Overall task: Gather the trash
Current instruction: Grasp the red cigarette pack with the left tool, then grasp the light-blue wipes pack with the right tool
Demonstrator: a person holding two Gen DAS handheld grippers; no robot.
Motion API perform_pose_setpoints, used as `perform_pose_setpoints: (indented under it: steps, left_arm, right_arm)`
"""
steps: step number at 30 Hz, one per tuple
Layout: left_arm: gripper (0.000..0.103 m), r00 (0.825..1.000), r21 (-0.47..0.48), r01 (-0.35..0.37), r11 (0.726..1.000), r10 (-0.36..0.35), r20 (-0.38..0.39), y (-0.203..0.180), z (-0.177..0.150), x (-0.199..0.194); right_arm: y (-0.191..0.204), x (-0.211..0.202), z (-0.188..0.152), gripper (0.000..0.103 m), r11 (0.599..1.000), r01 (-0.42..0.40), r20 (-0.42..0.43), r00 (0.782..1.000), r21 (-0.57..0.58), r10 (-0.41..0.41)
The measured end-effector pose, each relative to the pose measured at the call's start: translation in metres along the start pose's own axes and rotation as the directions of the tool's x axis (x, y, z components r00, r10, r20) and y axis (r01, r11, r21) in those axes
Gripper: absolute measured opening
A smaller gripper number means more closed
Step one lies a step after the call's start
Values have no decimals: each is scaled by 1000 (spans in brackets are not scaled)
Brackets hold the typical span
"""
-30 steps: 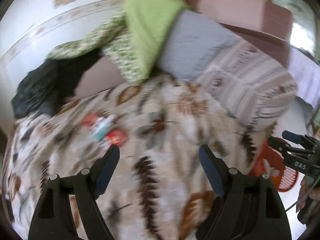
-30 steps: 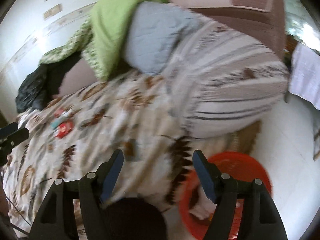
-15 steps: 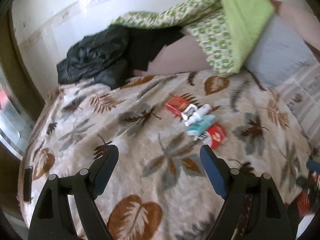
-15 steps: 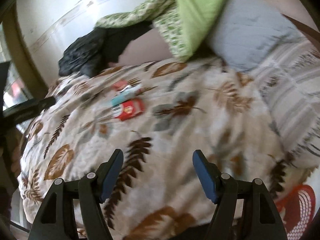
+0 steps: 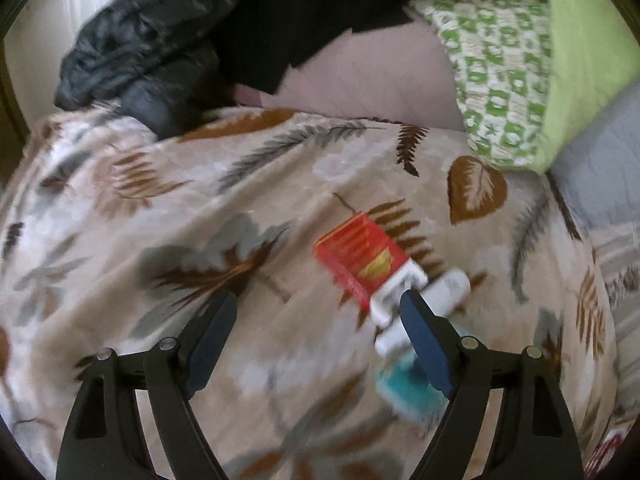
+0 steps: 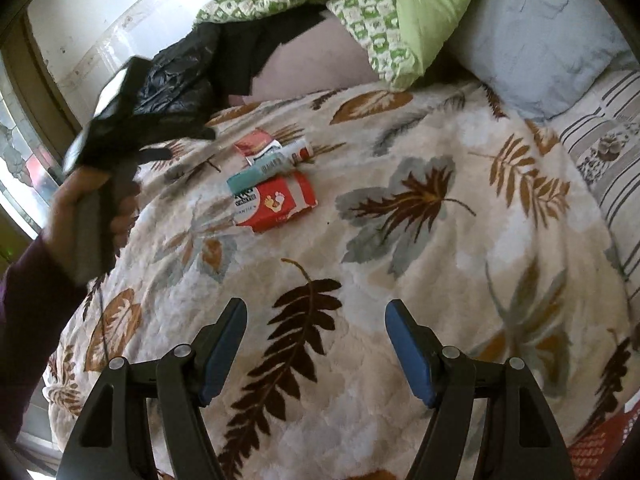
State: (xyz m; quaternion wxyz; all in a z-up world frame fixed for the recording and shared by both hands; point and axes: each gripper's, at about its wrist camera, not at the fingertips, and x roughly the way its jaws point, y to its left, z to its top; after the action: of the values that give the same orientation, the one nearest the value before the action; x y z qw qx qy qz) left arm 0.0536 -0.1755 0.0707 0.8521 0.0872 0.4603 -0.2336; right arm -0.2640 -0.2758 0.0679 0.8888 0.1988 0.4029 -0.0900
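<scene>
A small pile of trash lies on the leaf-patterned blanket (image 6: 420,240): a red carton (image 5: 360,260), a white tube (image 5: 450,288) and a teal box (image 5: 404,388). My left gripper (image 5: 316,328) is open and empty, low over the blanket, its right finger just beside the carton and tube. In the right wrist view the same pile shows as a far red carton (image 6: 256,142), a white tube (image 6: 296,152), a teal box (image 6: 256,170) and a larger red and white box (image 6: 276,204). My right gripper (image 6: 314,344) is open and empty, well short of the pile.
Black clothing (image 5: 160,48), a green patterned quilt (image 5: 512,80) and a grey pillow (image 6: 536,32) are heaped at the bed's far side. A striped blanket (image 6: 608,148) lies at right. A red basket (image 6: 596,448) sits off the bed at lower right. The left hand's gripper (image 6: 116,120) shows at left.
Both grippers have swung toward the trash pile. The left one has closed in until the red carton is just beyond its right finger. Both stay open.
</scene>
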Motion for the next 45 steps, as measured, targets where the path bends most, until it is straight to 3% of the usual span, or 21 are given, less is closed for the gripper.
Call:
perform_pose_setpoints:
  steps: [9, 12, 15, 22, 26, 33, 41, 45]
  left_arm:
    - [83, 996, -62, 42, 997, -47, -71, -17, 30, 81]
    - [83, 995, -26, 13, 1000, -15, -100, -28, 30, 96]
    - [83, 993, 44, -58, 997, 62, -101, -39, 26, 101]
    - [69, 991, 149, -133, 980, 135, -2, -41, 11, 54]
    - [69, 994, 157, -111, 981, 107, 34, -27, -5, 9]
    - [68, 998, 146, -65, 987, 62, 26, -1, -52, -49]
    - [68, 995, 96, -98, 991, 99, -3, 31, -119, -77]
    - [68, 982, 100, -188, 977, 187, 24, 39, -144, -72]
  right_arm:
    - [-11, 22, -2, 75, 1000, -24, -34, 999, 18, 24]
    - [-16, 27, -5, 75, 999, -27, -47, 998, 27, 29]
    - [-20, 31, -7, 75, 999, -24, -54, 998, 36, 26]
    - [-25, 30, -7, 75, 999, -20, -56, 998, 40, 22]
    - [-21, 28, -3, 75, 999, -23, -47, 999, 28, 25]
    - [2, 30, 4, 75, 998, -59, -53, 997, -14, 58]
    - [30, 49, 32, 75, 989, -135, -49, 990, -62, 133]
    - [37, 79, 67, 75, 981, -190, -40, 981, -36, 188]
